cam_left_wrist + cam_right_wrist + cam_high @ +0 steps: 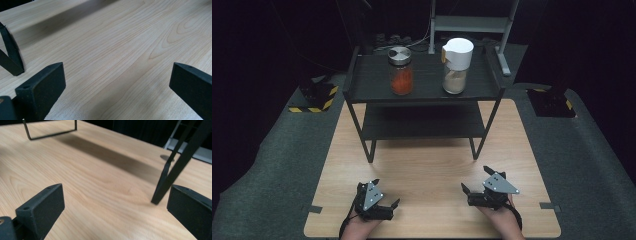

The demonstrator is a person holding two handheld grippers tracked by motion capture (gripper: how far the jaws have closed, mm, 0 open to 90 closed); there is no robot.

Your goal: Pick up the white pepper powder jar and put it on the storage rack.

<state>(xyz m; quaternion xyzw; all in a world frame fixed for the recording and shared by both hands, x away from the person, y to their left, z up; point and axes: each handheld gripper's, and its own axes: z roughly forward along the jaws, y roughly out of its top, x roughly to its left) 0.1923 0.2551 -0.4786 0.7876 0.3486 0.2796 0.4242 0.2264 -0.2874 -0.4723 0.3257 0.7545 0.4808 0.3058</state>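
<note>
Two jars stand on the top of a black two-tier rack [367, 89]: a glass jar of orange-red powder [401, 71] with a metal lid on the left, and a jar of beige powder [456, 59] with a white lid on the right. My left gripper [385, 194] rests low over the wooden table [427, 170] near the front left, open, nothing between its jaws [117, 82]. My right gripper [476, 179] sits near the front right, also open and empty [116, 202]. One rack leg [172, 173] rises just ahead of the right gripper.
The rack's lower shelf [422, 122] is bare. Its front legs [371, 150] stand on the table between the grippers and the jars. Grey carpet [582, 165] surrounds the table; a metal frame [472, 22] and yellow-black striped bases [314, 97] lie behind.
</note>
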